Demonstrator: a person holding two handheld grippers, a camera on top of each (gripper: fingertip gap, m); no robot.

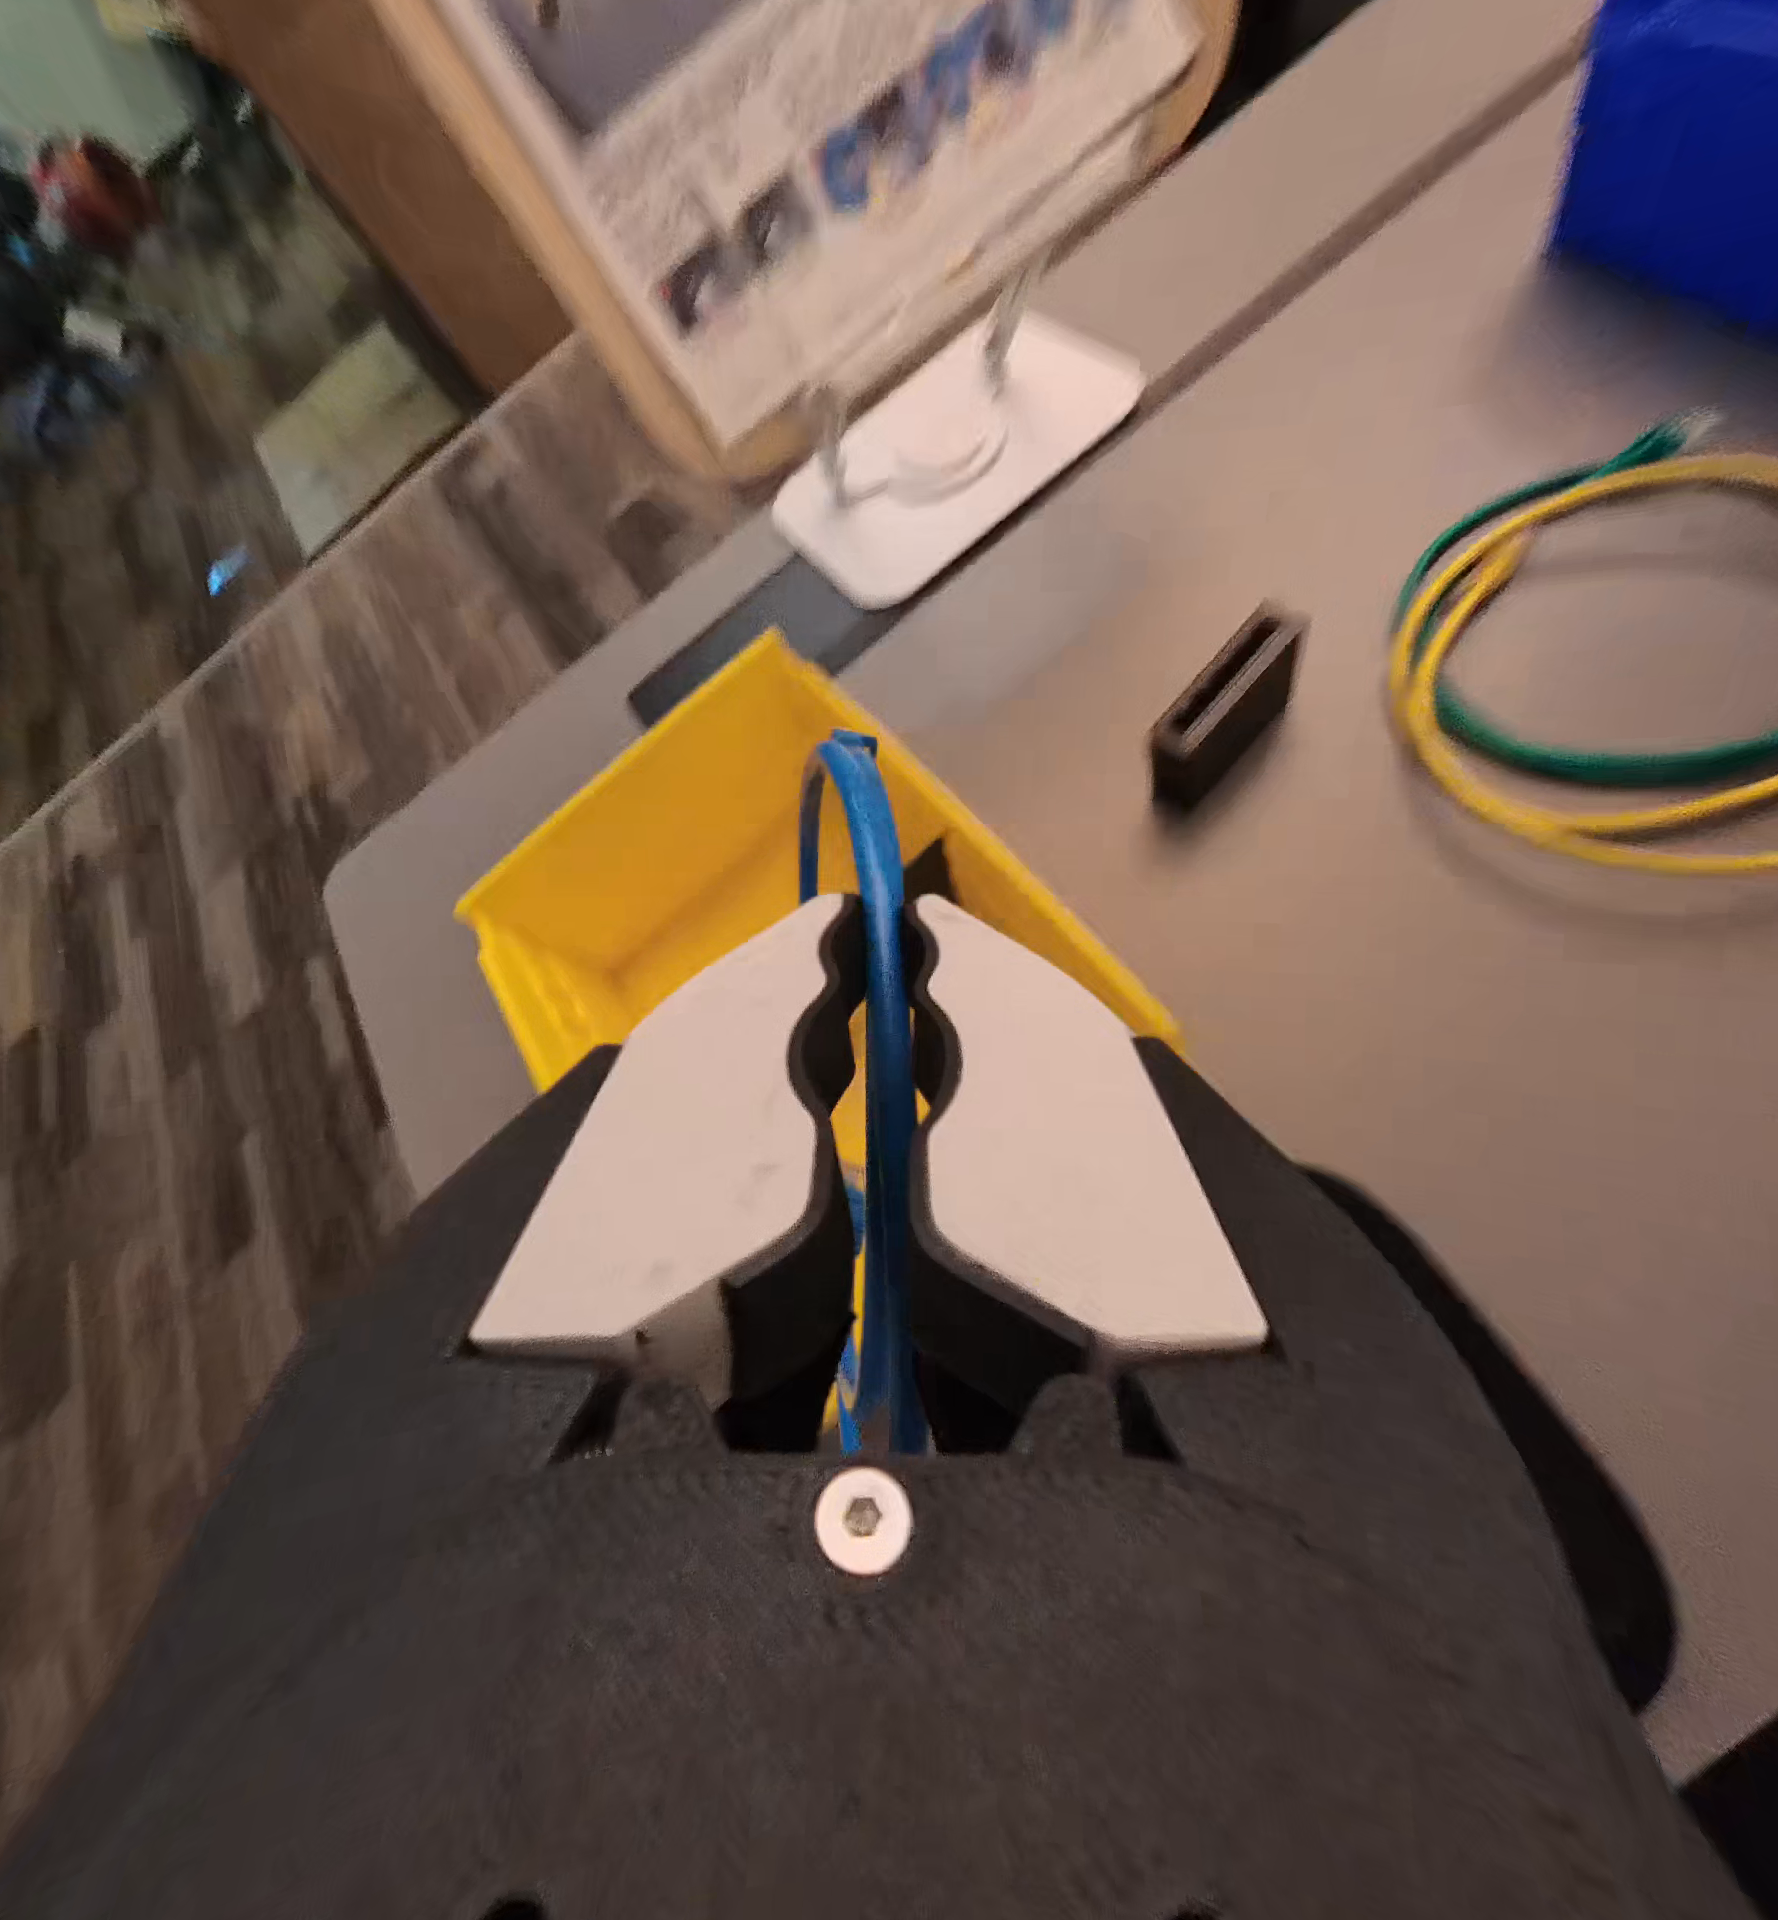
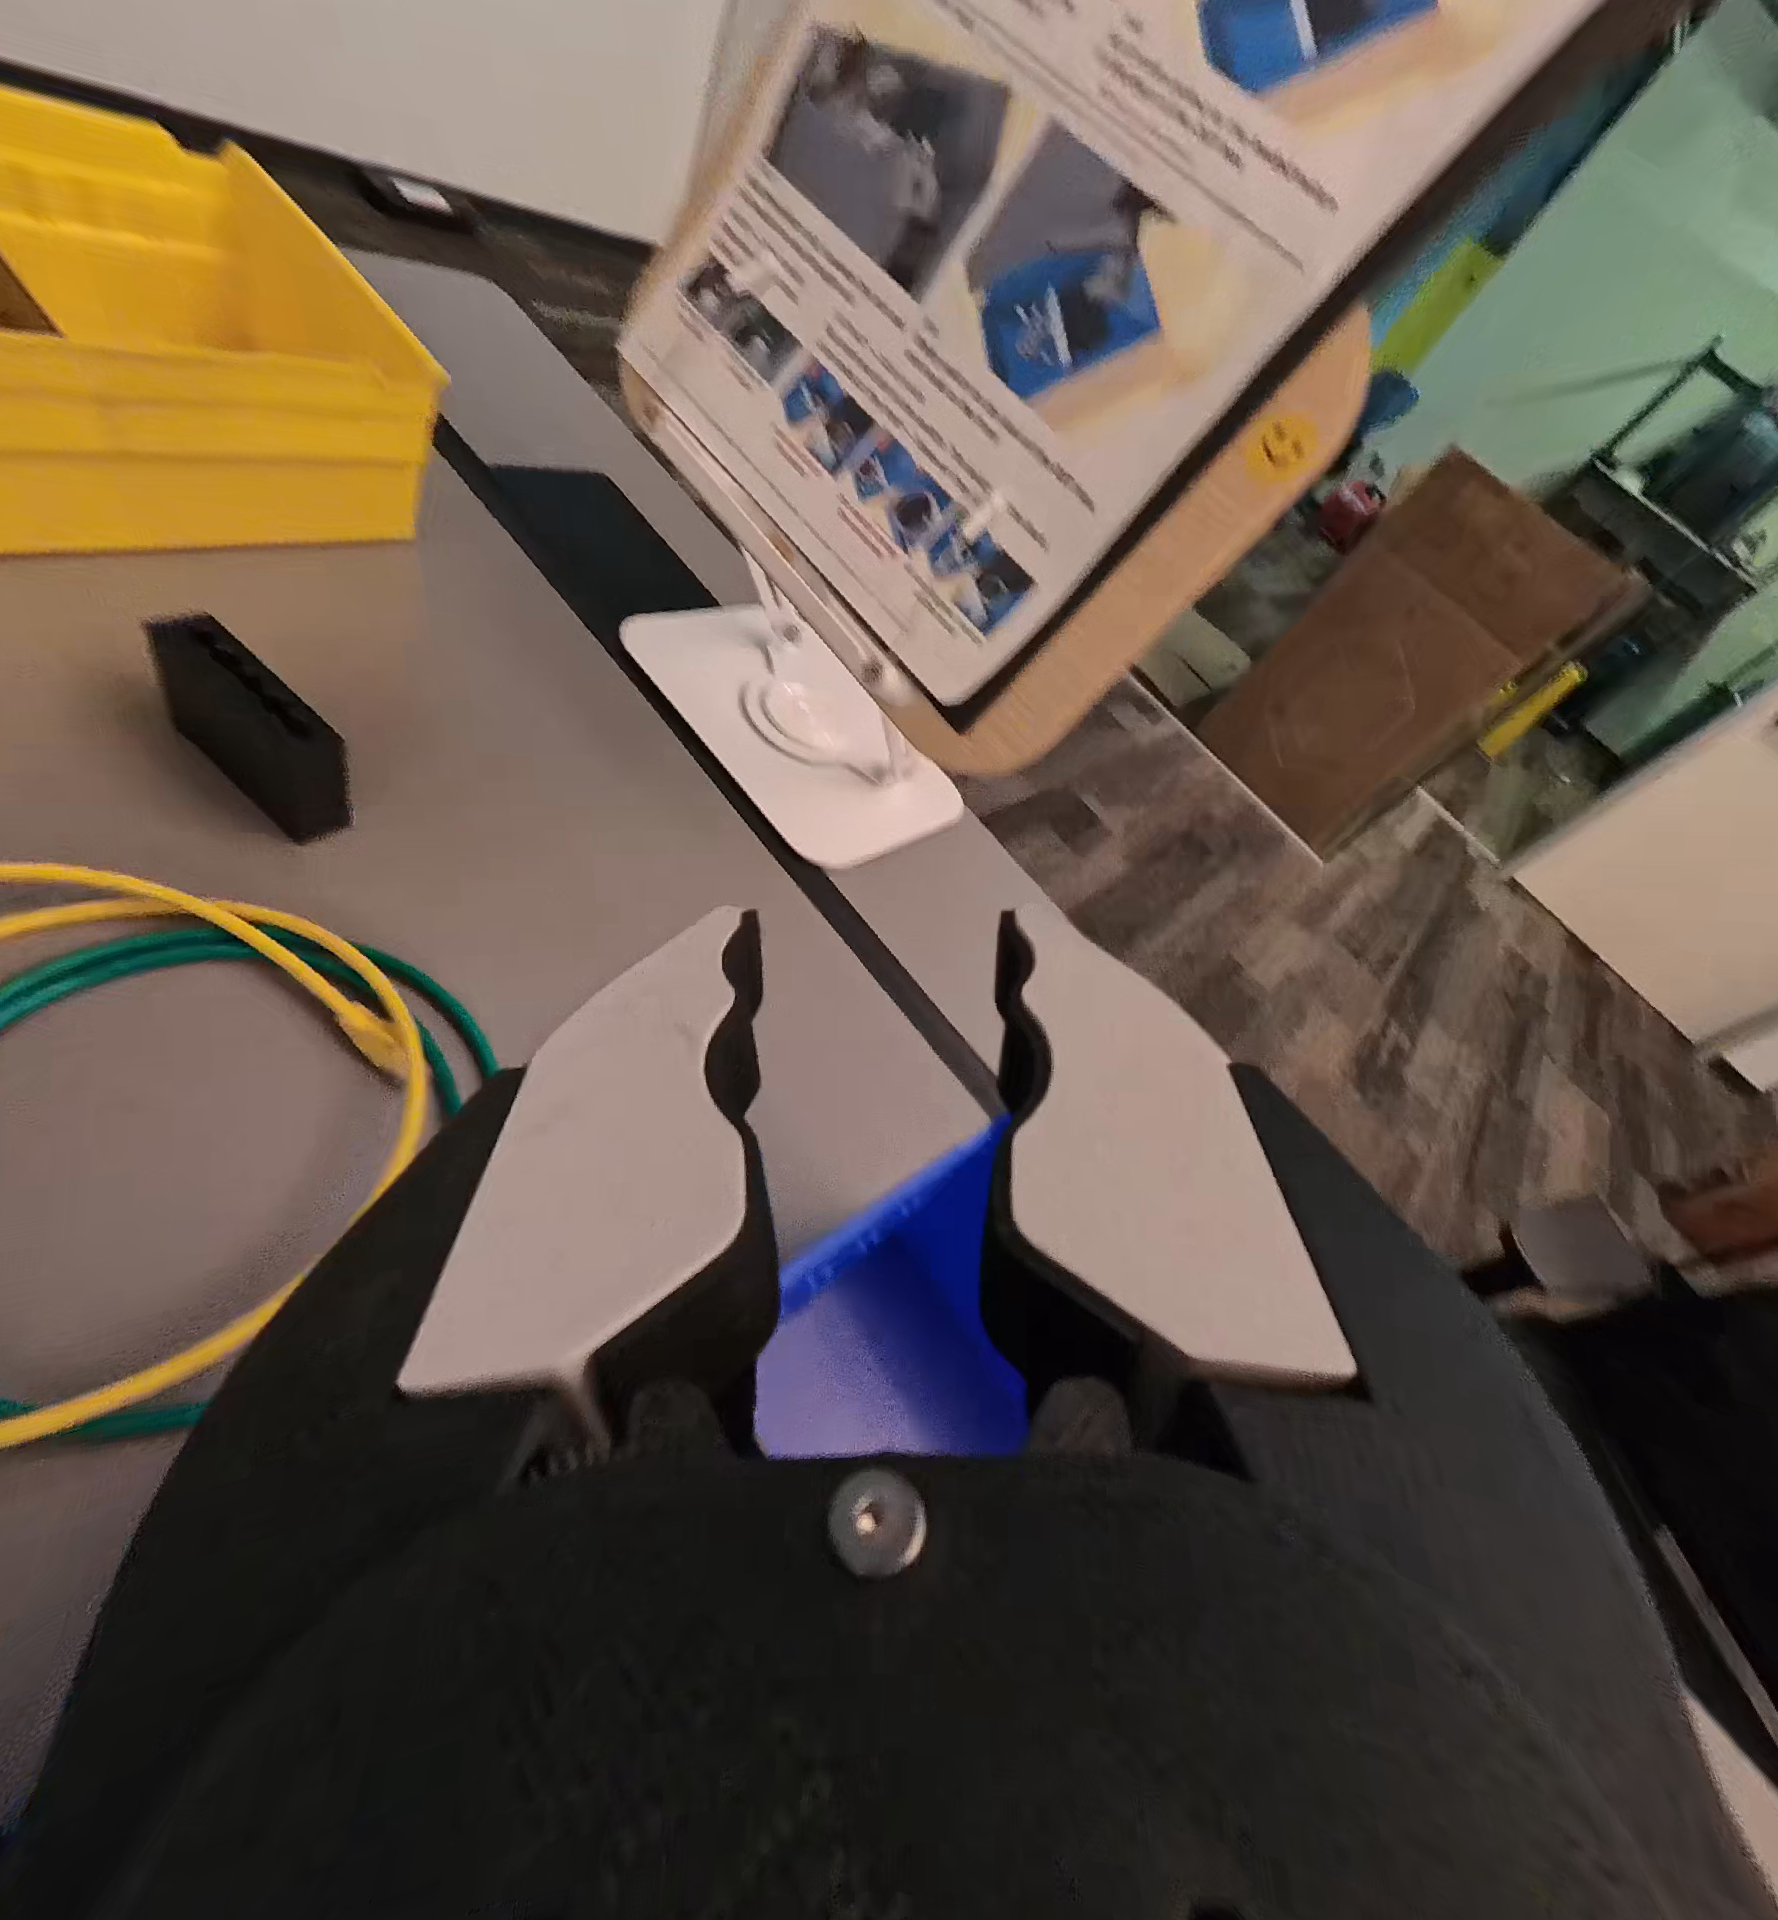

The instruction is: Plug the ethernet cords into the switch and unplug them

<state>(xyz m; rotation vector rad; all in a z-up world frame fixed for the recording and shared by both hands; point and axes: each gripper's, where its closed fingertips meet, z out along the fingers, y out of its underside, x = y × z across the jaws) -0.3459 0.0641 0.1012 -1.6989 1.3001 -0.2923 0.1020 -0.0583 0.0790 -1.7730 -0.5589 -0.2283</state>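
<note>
**Blue cord in the left claw, over the yellow bin**

Left gripper (image 1: 877,914) is pinched together on a loop of blue ethernet cord (image 1: 883,997), held above the yellow bin (image 1: 677,862). My take: keep that squeeze steady and find the plug end before heading for the black switch (image 1: 1223,707) on the grey table (image 1: 1280,1039). You can't seat a connector while holding mid-cable.

Right of the switch lie the yellow cord (image 1: 1591,831) and green cord (image 1: 1633,767), coiled loosely and unplugged.

The right wrist view shows things the left doesn't: the switch's row of ports and the right gripper (image 2: 877,920), spread apart and empty over a blue bin (image 2: 885,1340). Only the left view shows the blue cord.
</note>
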